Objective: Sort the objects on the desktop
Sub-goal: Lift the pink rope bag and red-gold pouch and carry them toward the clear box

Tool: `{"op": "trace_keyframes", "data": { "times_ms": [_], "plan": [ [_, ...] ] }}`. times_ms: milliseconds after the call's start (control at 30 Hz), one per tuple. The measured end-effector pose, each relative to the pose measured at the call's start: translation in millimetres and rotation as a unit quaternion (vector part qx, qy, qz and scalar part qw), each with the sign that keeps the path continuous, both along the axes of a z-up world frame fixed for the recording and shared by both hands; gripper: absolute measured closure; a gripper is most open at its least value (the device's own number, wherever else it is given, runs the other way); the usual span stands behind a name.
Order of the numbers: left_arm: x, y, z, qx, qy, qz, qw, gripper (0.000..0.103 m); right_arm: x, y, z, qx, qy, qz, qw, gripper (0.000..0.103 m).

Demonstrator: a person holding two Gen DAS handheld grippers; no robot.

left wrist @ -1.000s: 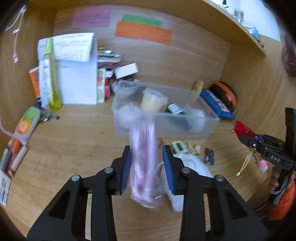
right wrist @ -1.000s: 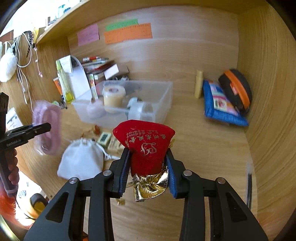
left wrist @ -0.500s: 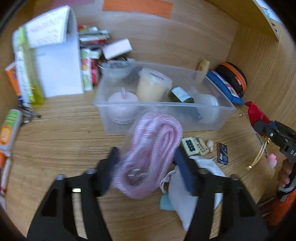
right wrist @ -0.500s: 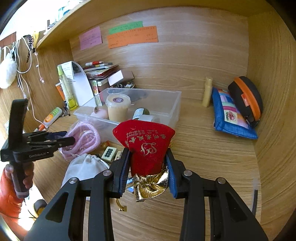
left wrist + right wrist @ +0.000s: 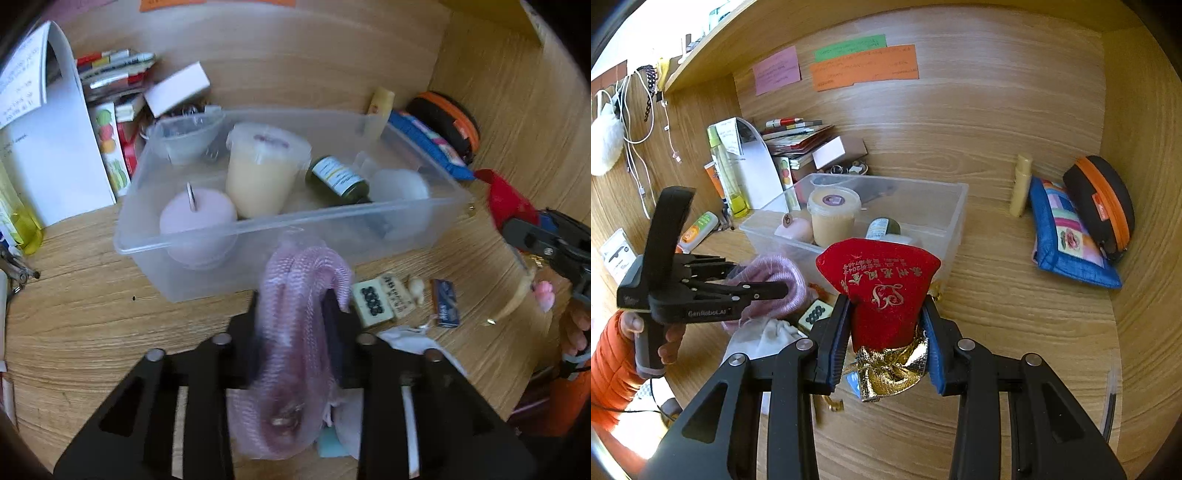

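Your left tongs [image 5: 295, 317], gripping the pink cord bundle [image 5: 295, 332], have advanced to the clear bin [image 5: 229, 236]; right tongs [image 5: 884, 350] hold the red pouch [image 5: 882, 291], both awaiting deposit.

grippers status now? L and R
Left gripper: closed on the pink cord bundle, in front of the clear bin.
Right gripper: closed on the red pouch.
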State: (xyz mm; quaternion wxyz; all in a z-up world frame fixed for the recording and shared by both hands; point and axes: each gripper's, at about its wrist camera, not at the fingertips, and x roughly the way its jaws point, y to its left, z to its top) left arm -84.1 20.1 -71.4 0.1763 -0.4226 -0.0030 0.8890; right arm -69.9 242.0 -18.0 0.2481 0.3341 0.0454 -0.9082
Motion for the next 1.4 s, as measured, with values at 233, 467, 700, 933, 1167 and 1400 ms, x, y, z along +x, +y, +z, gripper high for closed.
{"op": "trace_keyframes", "data": {
  "times_ms": [233, 467, 700, 933, 1167, 1400],
  "plan": [
    [18, -4, 21, -0.001, 0.041, 0.021, 0.9989, 0.086, -9, -10, 16, -0.001, 0.016, 0.003, 1.000, 0.070],
    [33, -17, 56, 0.020, 0.083, 0.038, 0.9956, 0.086, -21, -25, 28, 0.002, 0.032, 0.004, 0.999, 0.070],
    [26, -24, 94, 0.016, 0.124, 0.056, 0.9905, 0.086, -45, -38, 35, -0.003, 0.031, 0.001, 1.000, 0.070],
    [-1, -29, 113, 0.007, 0.136, 0.075, 0.9879, 0.086, -76, -49, 35, -0.008, 0.020, -0.005, 1.000, 0.070],
    [-38, -35, 102, 0.015, 0.116, 0.101, 0.9880, 0.086, -107, -50, 26, -0.011, 0.005, -0.027, 1.000, 0.070],
    [-71, -33, 75, 0.005, 0.080, 0.110, 0.9907, 0.086, -125, -59, 4, 0.002, -0.014, -0.027, 1.000, 0.069]
  ]
}}
